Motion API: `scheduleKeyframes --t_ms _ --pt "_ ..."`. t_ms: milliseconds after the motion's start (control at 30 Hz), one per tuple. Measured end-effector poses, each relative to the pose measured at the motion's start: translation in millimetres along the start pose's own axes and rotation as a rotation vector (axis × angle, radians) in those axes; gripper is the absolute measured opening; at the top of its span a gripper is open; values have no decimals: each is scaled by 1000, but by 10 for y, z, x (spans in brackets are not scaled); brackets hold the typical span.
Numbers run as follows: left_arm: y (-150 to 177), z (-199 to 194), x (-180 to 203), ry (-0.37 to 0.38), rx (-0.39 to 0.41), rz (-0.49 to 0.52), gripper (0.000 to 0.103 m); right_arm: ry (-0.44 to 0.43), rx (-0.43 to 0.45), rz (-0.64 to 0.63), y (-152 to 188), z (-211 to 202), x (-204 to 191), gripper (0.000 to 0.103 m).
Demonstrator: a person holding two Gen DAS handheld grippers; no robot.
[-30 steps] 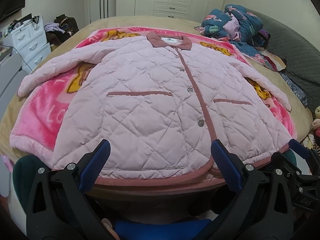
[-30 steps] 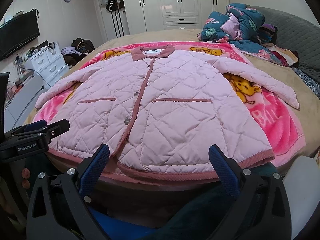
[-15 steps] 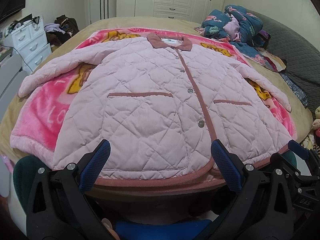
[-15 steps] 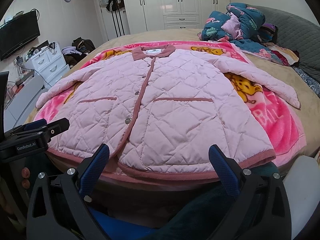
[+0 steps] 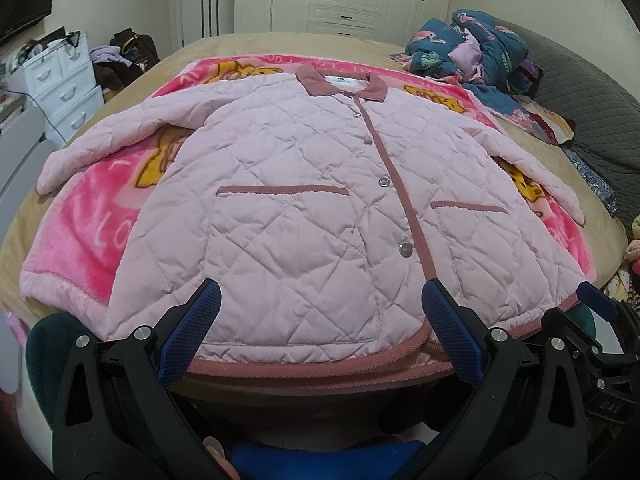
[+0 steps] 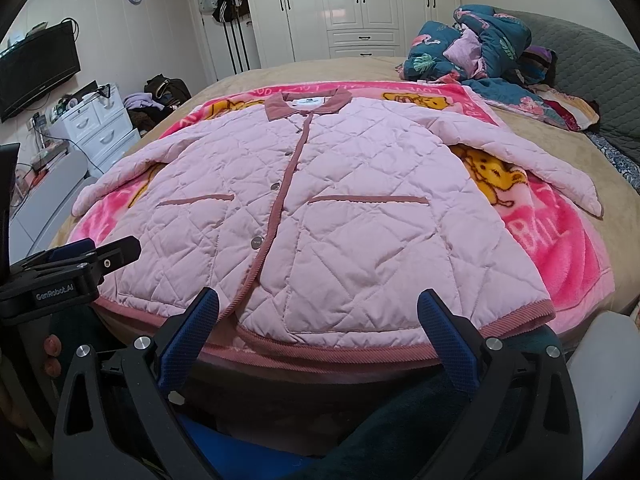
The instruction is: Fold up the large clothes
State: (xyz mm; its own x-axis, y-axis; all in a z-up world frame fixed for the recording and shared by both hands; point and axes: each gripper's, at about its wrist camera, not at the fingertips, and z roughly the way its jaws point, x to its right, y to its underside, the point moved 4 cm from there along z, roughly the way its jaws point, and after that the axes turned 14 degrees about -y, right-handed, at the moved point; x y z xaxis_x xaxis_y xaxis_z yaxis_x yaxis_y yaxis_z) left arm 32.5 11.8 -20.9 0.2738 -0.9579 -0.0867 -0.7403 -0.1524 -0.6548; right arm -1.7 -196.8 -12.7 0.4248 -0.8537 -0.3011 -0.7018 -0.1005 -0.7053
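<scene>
Little has moved since a second ago — both grippers hover at the same spot off the foot of the bed (image 5: pixel 200 46), only the right one's view easing slightly lower. Across the middle of both frames a pink cartoon blanket (image 5: pixel 92 236) covers the bed, and on it lies the pink quilted jacket (image 5: pixel 312 208), buttoned, front up, sleeves spread to either side, mauve collar (image 5: pixel 340 82) toward the white wardrobe (image 6: pixel 360 4) at top centre. A heap of teal patterned bedding (image 6: pixel 480 48) sits upper right; a white drawer unit (image 5: pixel 60 80) stands at left. At the bottom of the left wrist view, the left gripper (image 5: pixel 320 328) has its jaws spread wide, just short of the jacket's hem (image 5: pixel 304 372). The right gripper (image 6: pixel 318 330) — jaws likewise spread — grips nothing.
</scene>
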Motion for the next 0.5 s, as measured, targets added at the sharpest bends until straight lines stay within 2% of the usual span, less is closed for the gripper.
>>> scheduleKeyframes --t_ms 267,500 --pt "-111 92 -13 -14 9 -6 94 -19 -8 -7 -101 116 -44 99" --pt "-311 177 -26 -22 18 -9 94 -34 4 -18 -351 192 -45 99"
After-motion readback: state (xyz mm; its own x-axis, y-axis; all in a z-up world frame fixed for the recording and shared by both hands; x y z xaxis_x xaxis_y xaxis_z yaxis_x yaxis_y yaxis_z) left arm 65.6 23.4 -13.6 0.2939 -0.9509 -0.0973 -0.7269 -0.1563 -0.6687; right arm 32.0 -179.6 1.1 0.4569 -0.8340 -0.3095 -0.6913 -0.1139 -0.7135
